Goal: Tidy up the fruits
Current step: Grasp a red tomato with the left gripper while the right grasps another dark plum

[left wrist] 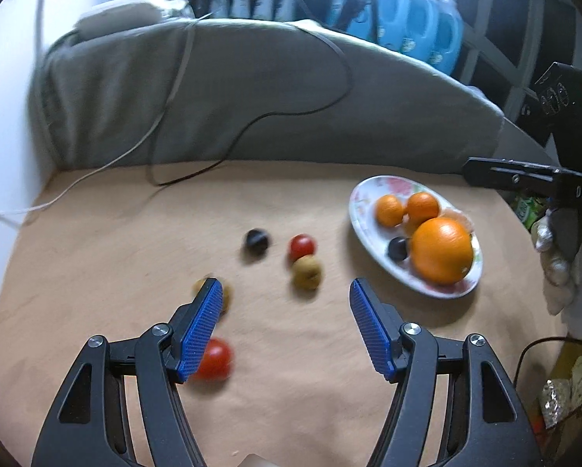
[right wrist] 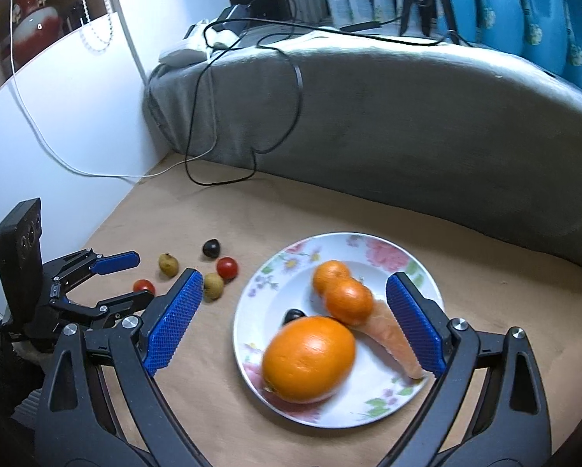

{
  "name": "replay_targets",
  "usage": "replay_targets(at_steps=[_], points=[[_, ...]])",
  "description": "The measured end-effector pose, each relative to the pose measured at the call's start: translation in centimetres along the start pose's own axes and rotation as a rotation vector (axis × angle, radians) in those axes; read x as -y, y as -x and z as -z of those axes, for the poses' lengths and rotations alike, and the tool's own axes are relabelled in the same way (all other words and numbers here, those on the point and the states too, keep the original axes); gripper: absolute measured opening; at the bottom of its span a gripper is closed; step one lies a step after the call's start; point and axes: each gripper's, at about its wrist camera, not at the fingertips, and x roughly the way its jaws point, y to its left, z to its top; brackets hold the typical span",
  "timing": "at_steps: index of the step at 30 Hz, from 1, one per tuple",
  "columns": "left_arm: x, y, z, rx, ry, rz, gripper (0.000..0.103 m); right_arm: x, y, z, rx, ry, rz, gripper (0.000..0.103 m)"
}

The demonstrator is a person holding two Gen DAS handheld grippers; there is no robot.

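A flowered plate [right wrist: 330, 239] holds a big orange [right wrist: 308, 358], two small oranges [right wrist: 349, 301], a dark fruit [right wrist: 293, 316] and an orange carrot-like piece [right wrist: 396, 338]. My right gripper [right wrist: 293, 276] hangs open over it, with nothing between its pads. Left of the plate [left wrist: 369, 194], loose on the tan table, lie a dark fruit [left wrist: 256, 240], a red tomato [left wrist: 302, 246], a yellow-brown fruit [left wrist: 306, 272], a second one [left wrist: 227, 295] half hidden by my left finger, and a nearer tomato [left wrist: 215, 358]. My left gripper [left wrist: 285, 288] is open above them and holds nothing.
A grey cloth-covered block [left wrist: 232, 97] walls off the table's back, with a black cable [left wrist: 252, 124] and a white cable [left wrist: 96, 171] trailing onto the table. A white wall [right wrist: 57, 116] stands at the left. Blue bottles [left wrist: 415, 19] line shelves behind. Foil clutter [left wrist: 555, 401] sits at the right edge.
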Motion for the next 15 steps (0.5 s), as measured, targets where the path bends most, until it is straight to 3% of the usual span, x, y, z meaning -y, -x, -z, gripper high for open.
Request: replay_targets(at_steps=[15], points=[[-3.7, 0.4, 2.9, -0.063, 0.070, -0.046, 0.068, -4.8, -5.9, -3.0, -0.127, 0.018, -0.080, 0.097]])
